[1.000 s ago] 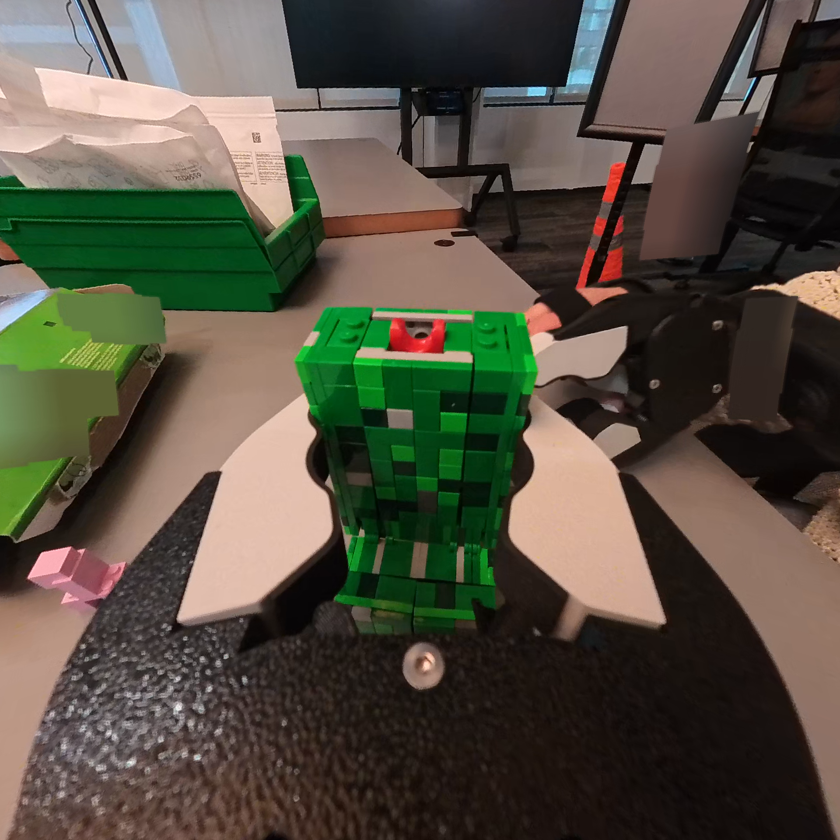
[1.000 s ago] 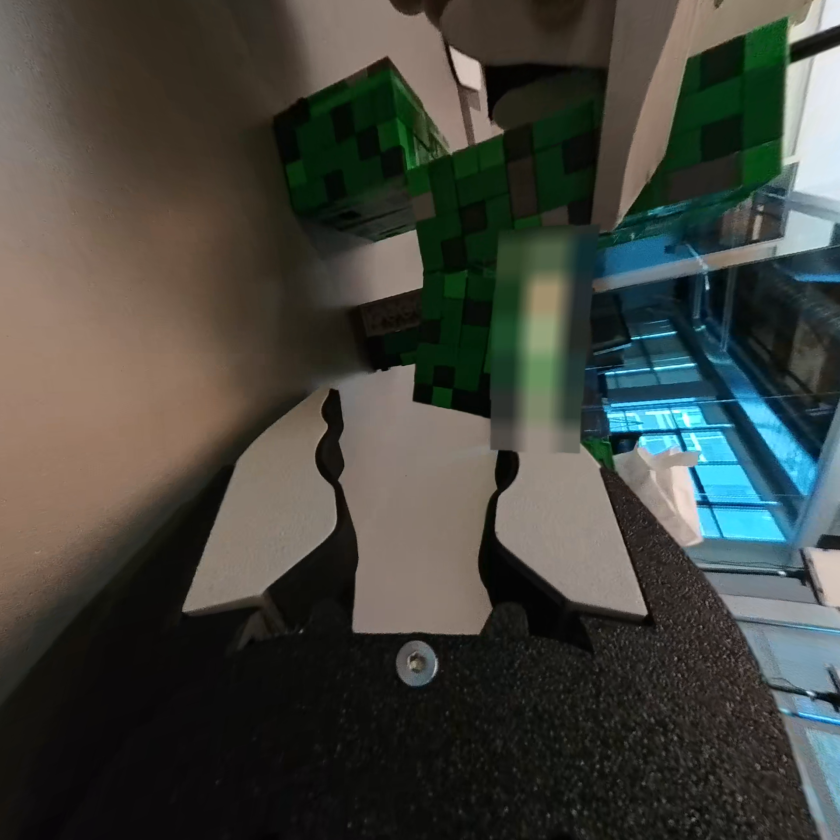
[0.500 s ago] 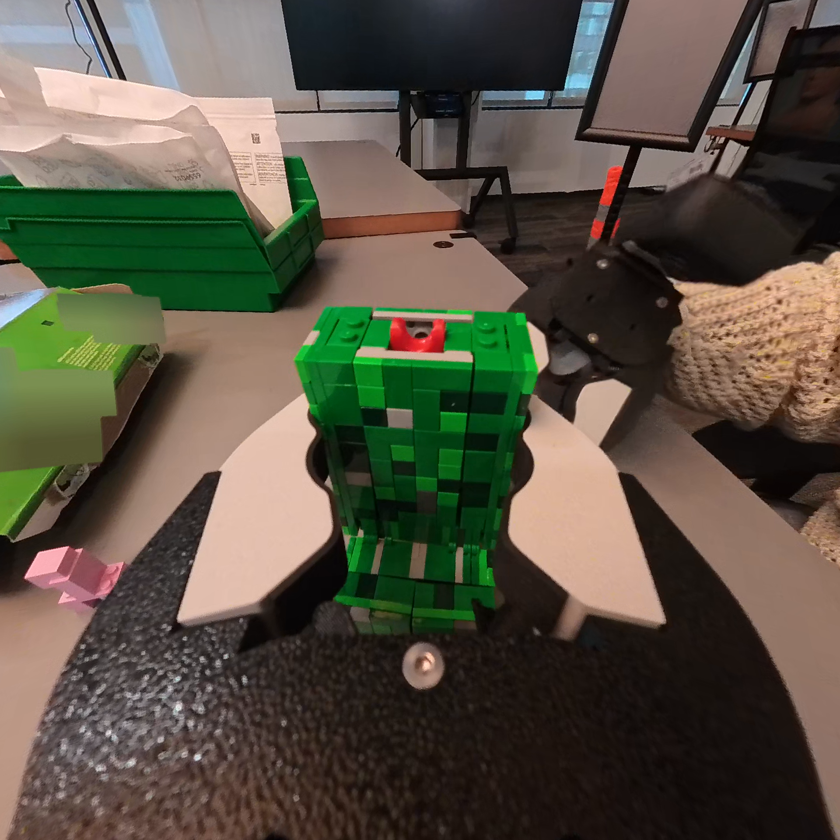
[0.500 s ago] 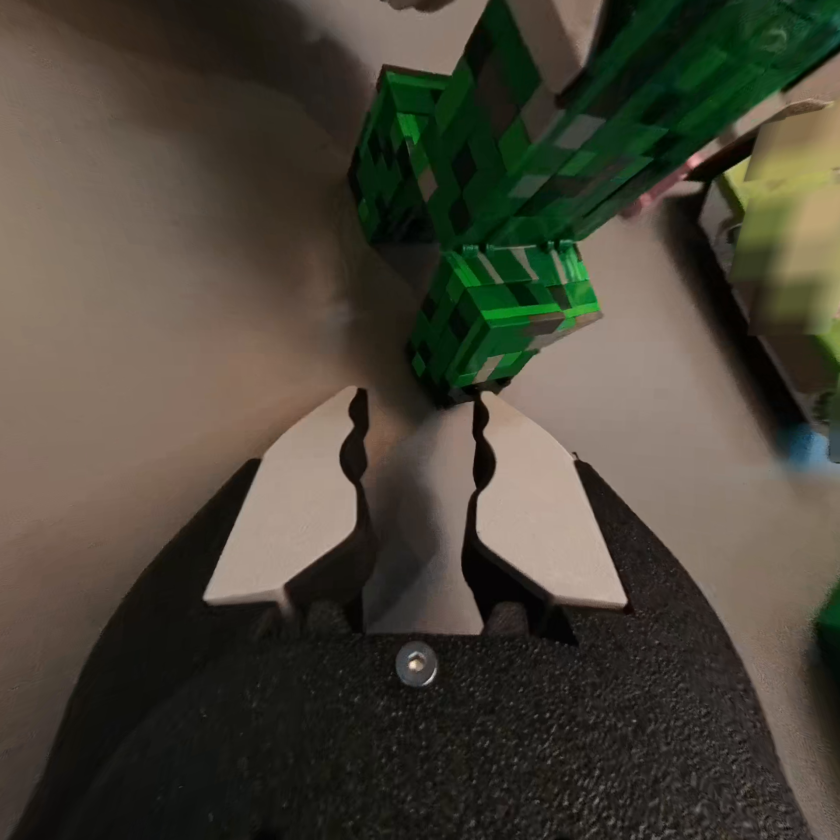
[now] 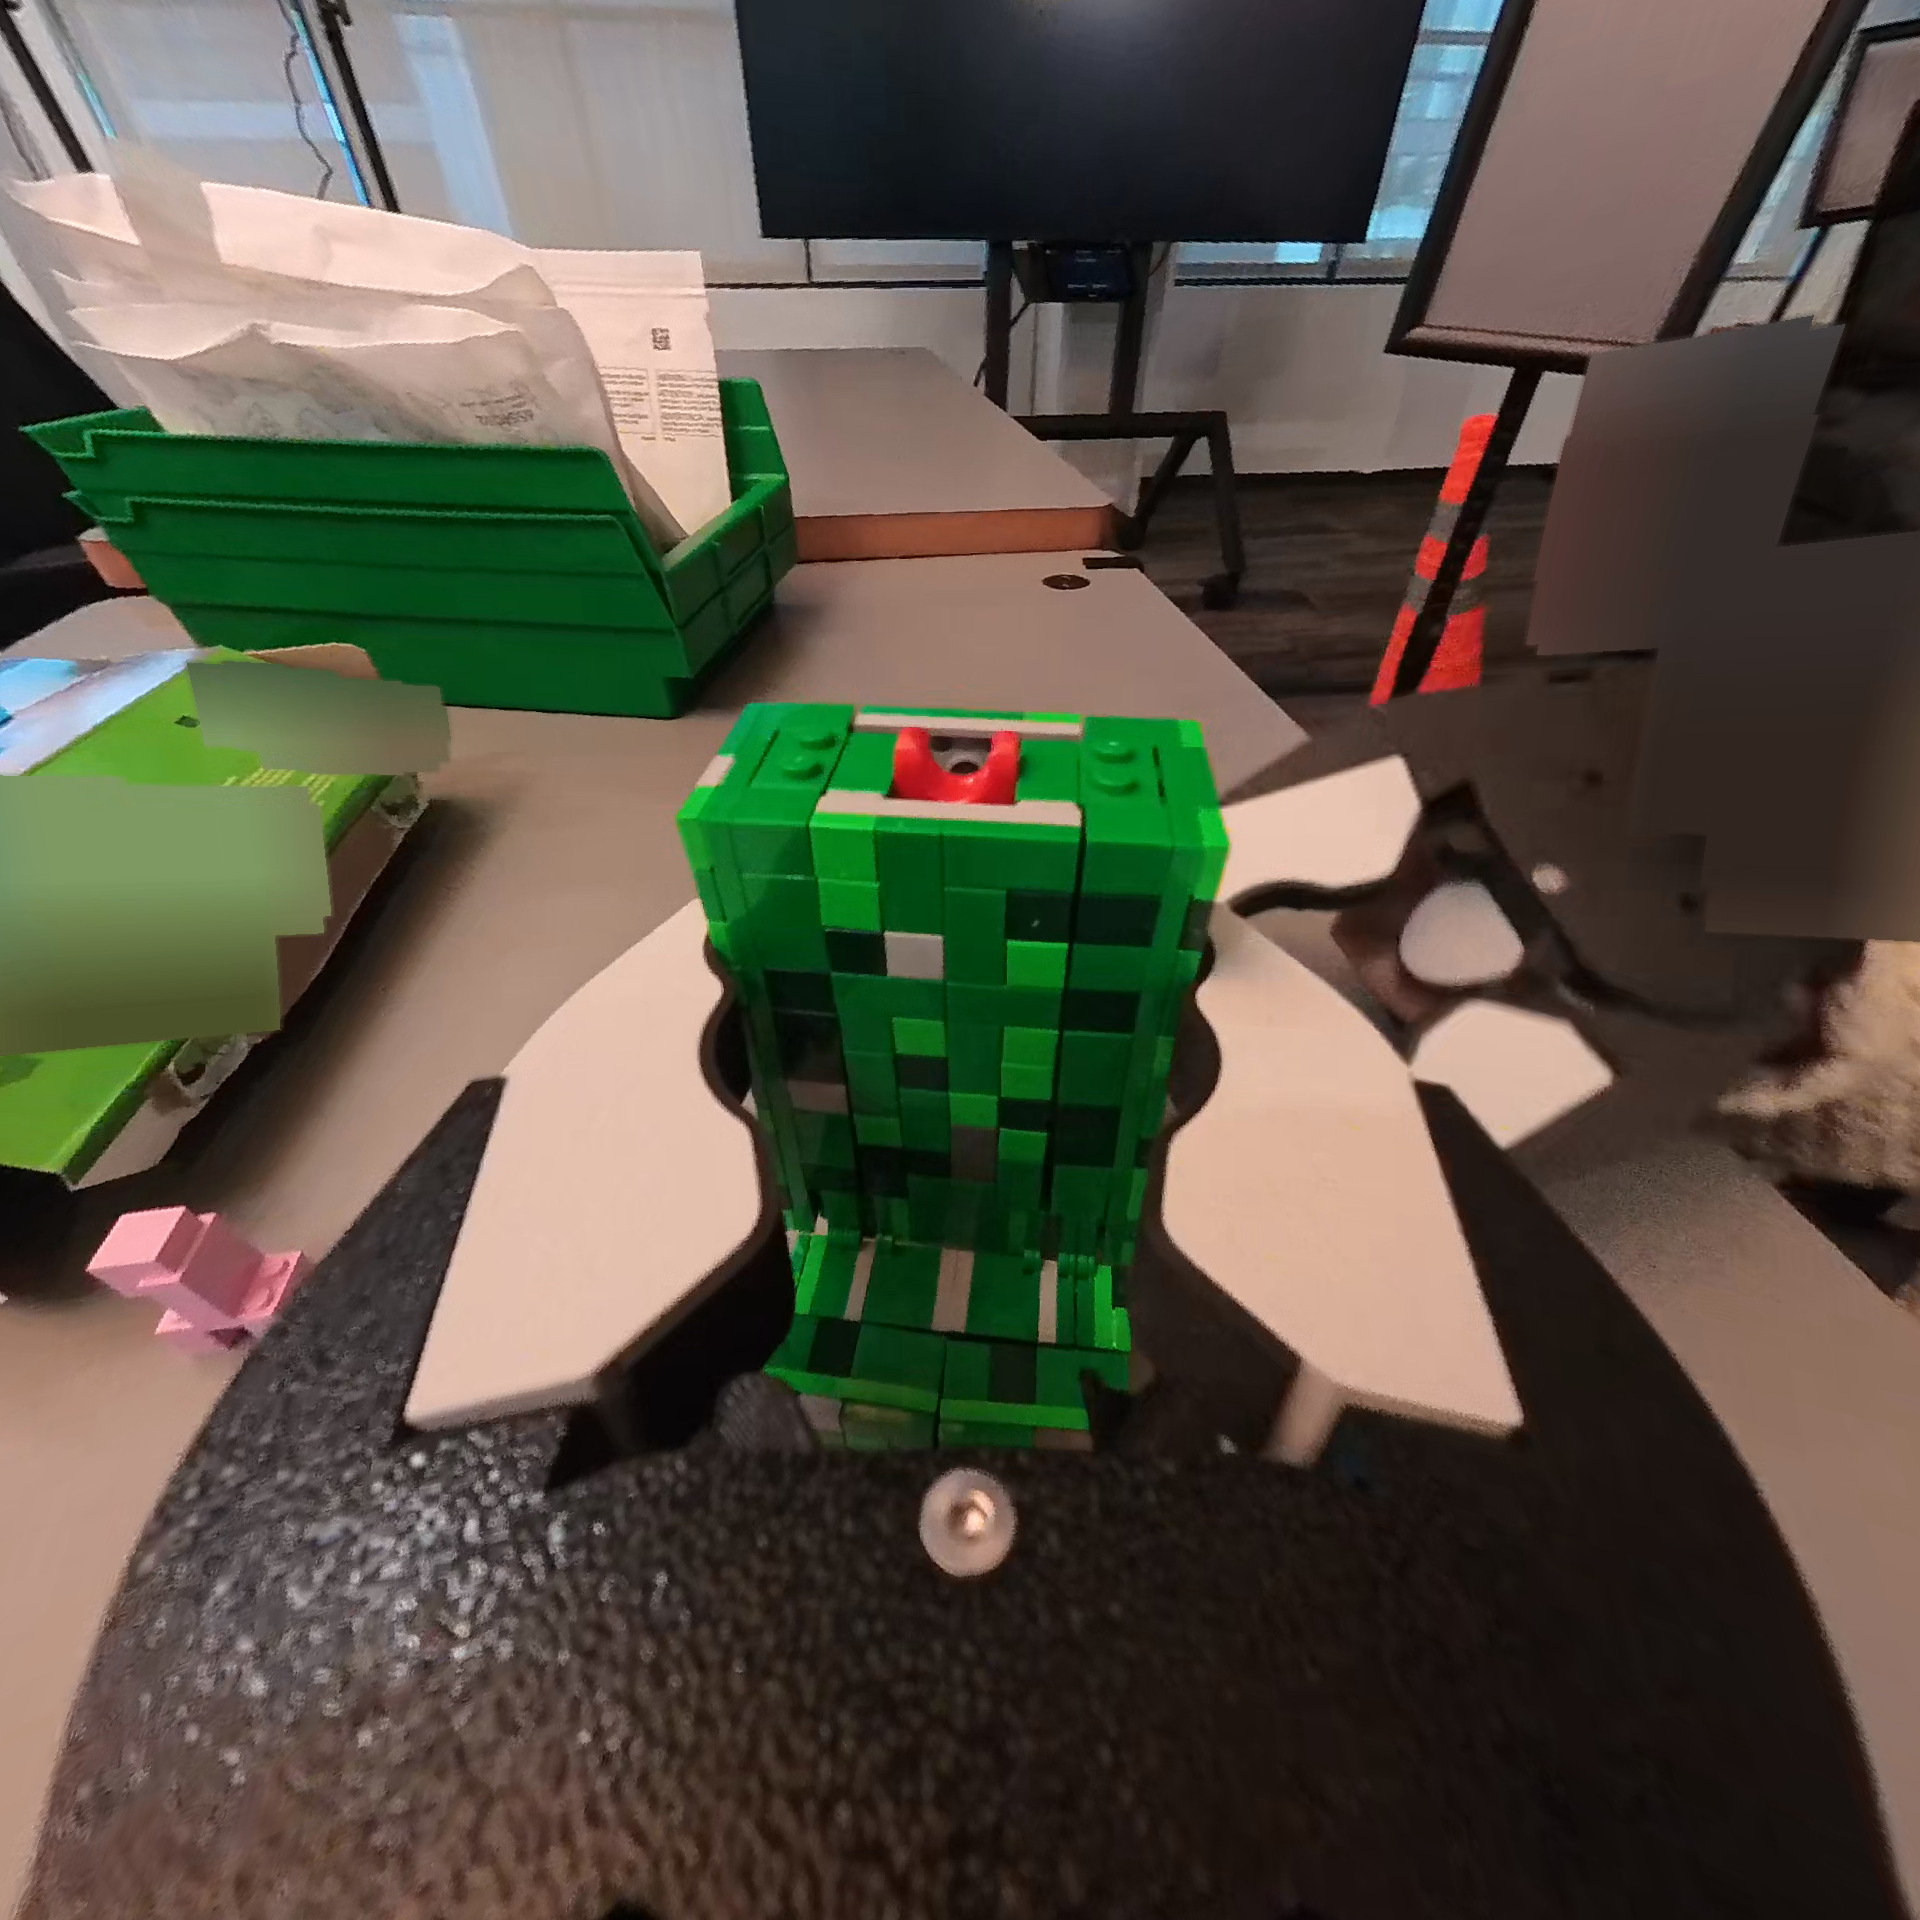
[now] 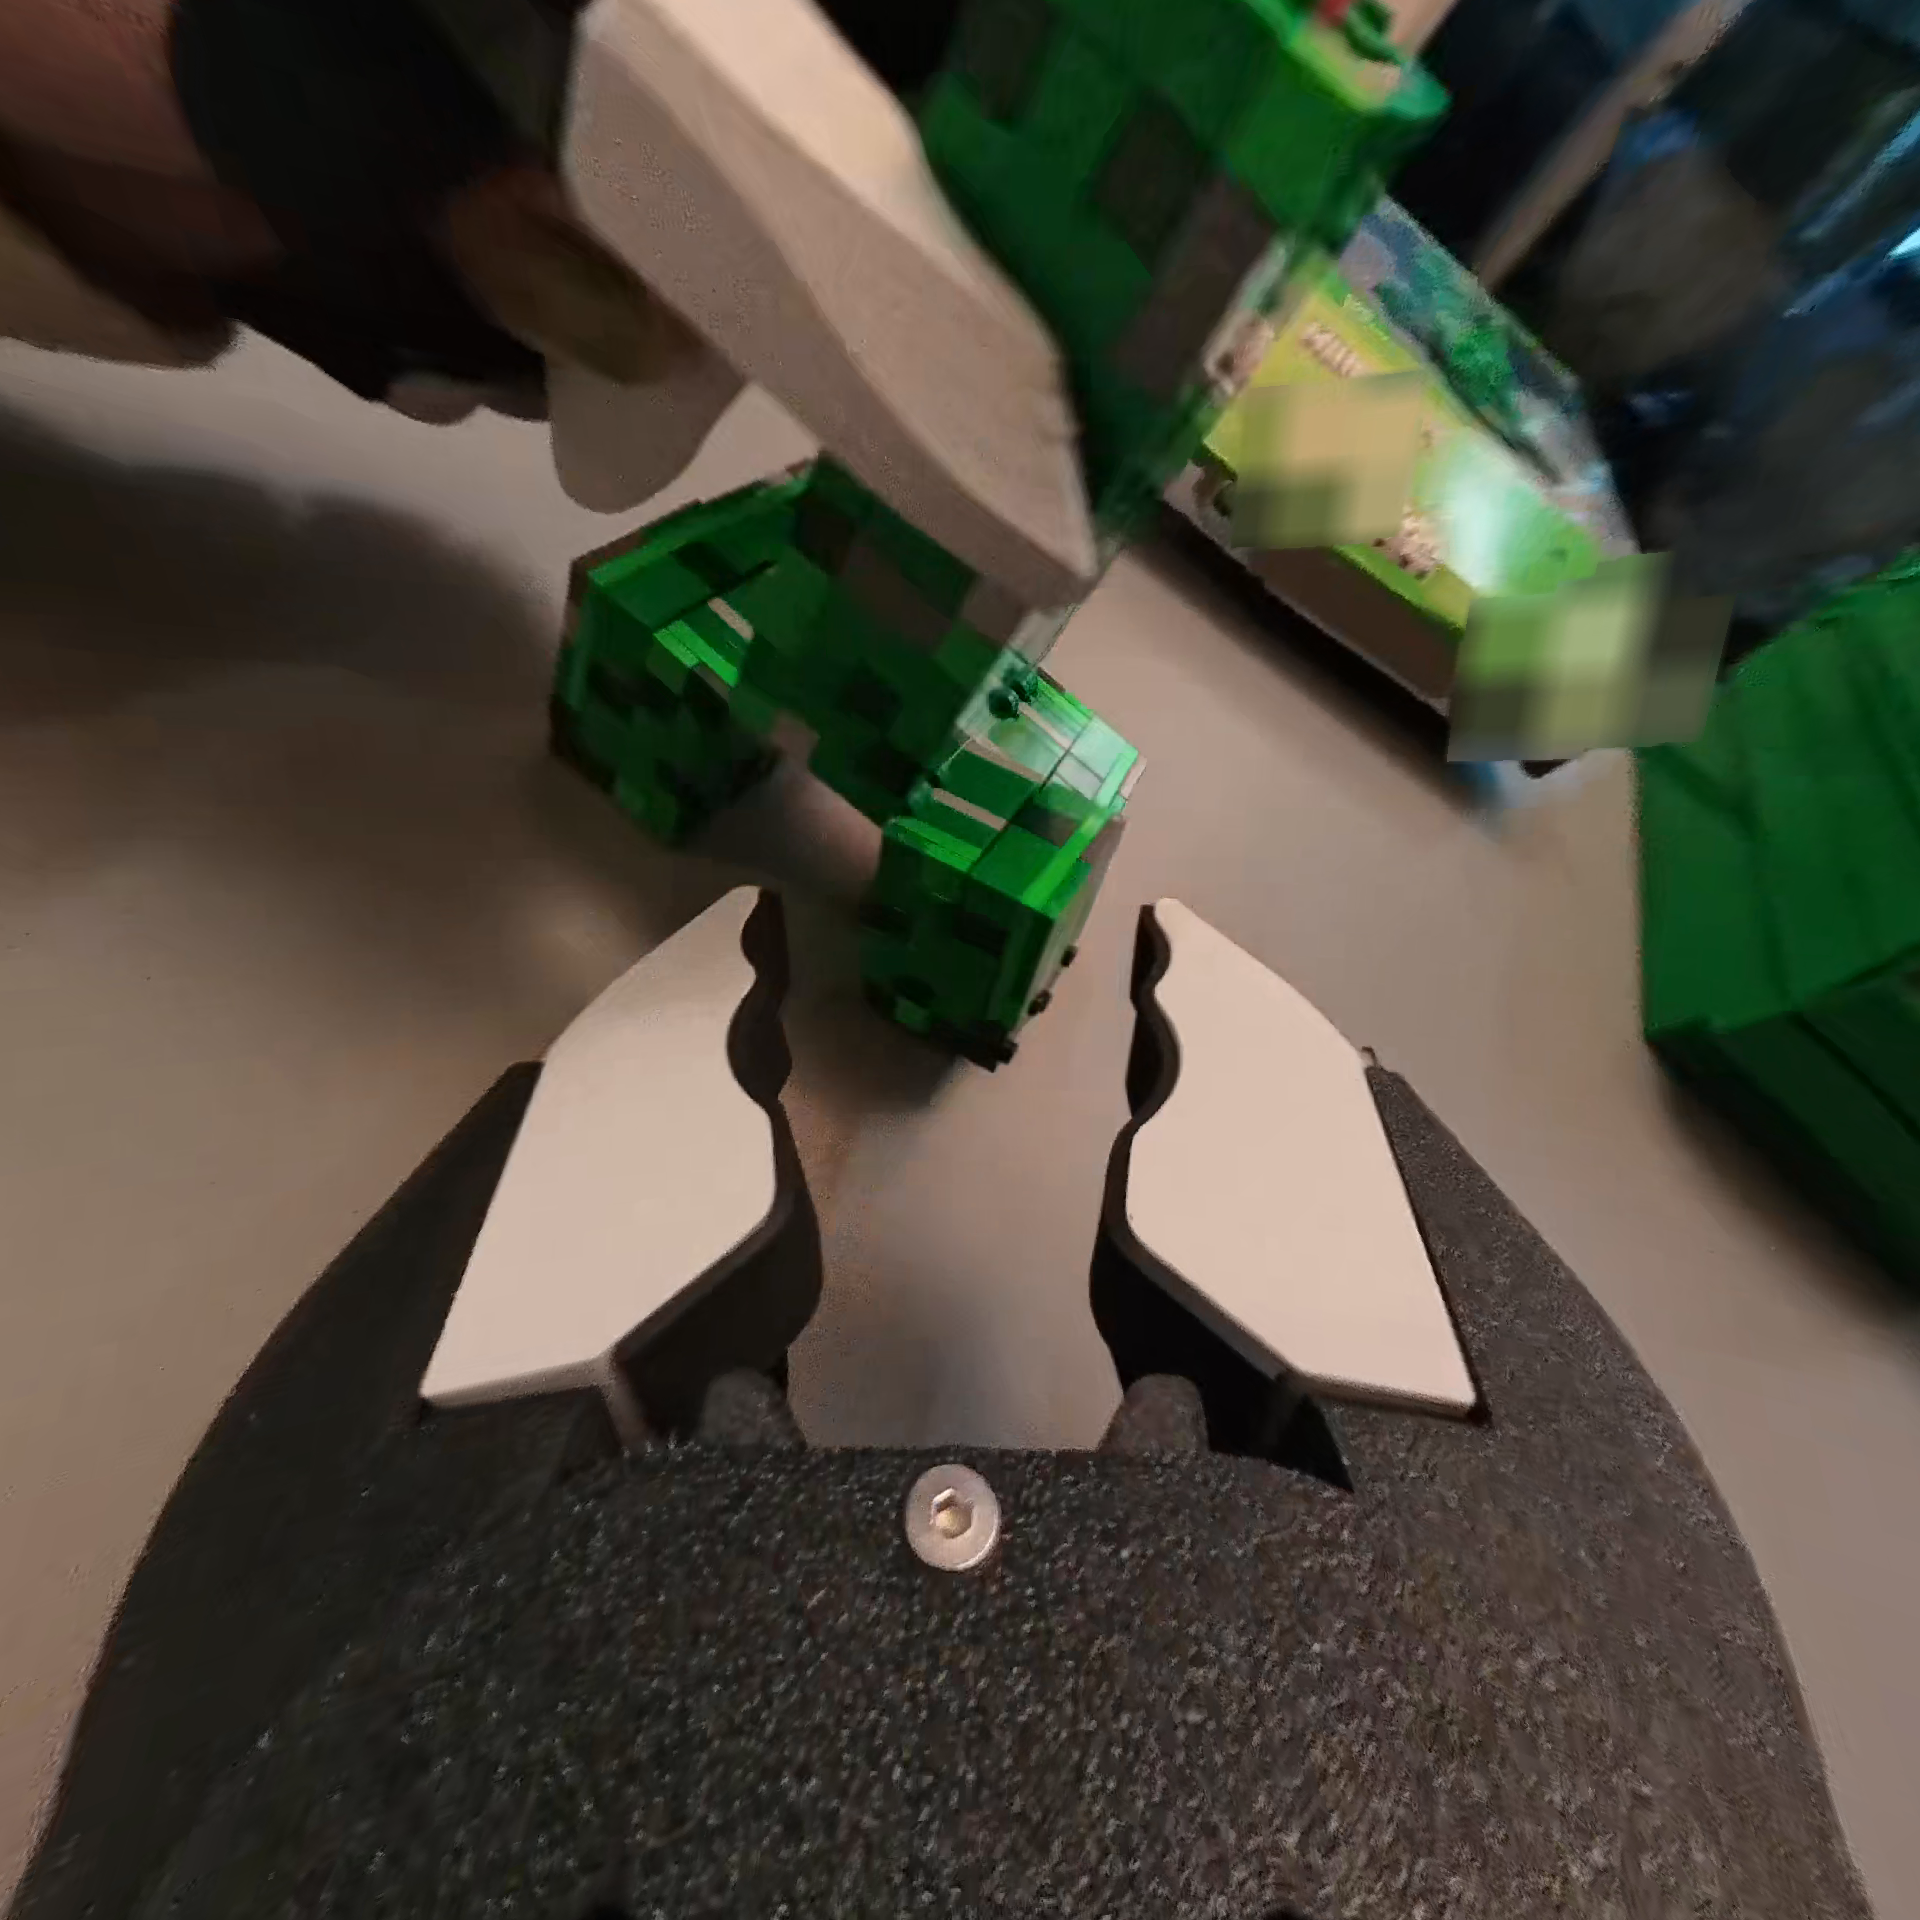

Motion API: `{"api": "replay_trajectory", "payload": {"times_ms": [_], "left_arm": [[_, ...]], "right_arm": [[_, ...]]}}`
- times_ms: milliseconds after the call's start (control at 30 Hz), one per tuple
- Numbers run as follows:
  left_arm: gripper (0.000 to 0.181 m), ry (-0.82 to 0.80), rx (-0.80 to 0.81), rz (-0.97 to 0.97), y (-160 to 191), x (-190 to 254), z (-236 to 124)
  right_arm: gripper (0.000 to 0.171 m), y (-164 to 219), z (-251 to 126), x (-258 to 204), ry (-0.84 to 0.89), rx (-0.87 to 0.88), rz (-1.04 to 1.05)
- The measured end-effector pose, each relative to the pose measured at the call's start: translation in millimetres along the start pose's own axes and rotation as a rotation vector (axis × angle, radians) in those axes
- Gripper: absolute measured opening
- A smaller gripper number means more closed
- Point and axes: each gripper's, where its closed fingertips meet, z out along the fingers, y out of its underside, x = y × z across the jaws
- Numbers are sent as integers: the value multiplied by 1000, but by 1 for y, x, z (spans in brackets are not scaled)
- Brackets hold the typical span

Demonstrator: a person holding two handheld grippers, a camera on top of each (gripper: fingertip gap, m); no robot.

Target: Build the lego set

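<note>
My left gripper [image 5: 961, 935] is shut on the green lego creeper body [image 5: 966, 1039], held upright above the table. A red piece [image 5: 951, 769] sits in the recess on its top. In the right wrist view the same body [image 6: 1039, 727] slants down from the upper right, with its foot end [image 6: 977, 935] just in front of my right gripper [image 6: 956, 914]. That gripper is open and empty. A left finger [image 6: 831, 291] clamps the body's side. A separate green lego cube [image 6: 655, 707] lies on the table behind. My right gripper also shows in the left wrist view [image 5: 1455, 945], close to the body's right.
A green bin [image 5: 468, 561] with white paper bags stands at the back left. A green set box [image 5: 156, 935] lies at the left, with a pink lego figure [image 5: 197, 1278] near it. An orange cone [image 5: 1444, 582] stands on the floor beyond the grey table [image 5: 935, 644]. My hands' fingertips stand some 8 cm from each other.
My right gripper has swung round and opened wider, and now faces the body's foot end from close by. The left gripper has held the body still.
</note>
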Motion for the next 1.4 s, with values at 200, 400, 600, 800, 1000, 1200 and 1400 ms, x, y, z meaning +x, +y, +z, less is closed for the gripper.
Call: {"api": "replay_trajectory", "payload": {"times_ms": [200,400,600,800,1000,1200,1400], "left_arm": [[79,-35,4,-2,0,0,0],[79,-21,5,-6,1,0,0],[79,-19,12,-11,1,0,0],[79,-19,19,-10,1,0,0],[79,-23,23,-12,1,-1,0],[79,-23,21,-6,1,0,0],[79,-26,20,-10,1,-1,0]], "right_arm": [[55,-5,15,8,205,-30,-131],[51,-4,21,14,269,-59,-182],[46,-4,22,12,266,-68,-180],[45,-4,22,12,272,-77,-203],[44,-5,22,12,278,-79,-216],[45,-5,22,11,266,-56,-173],[46,10,14,6,250,-151,-106]]}}
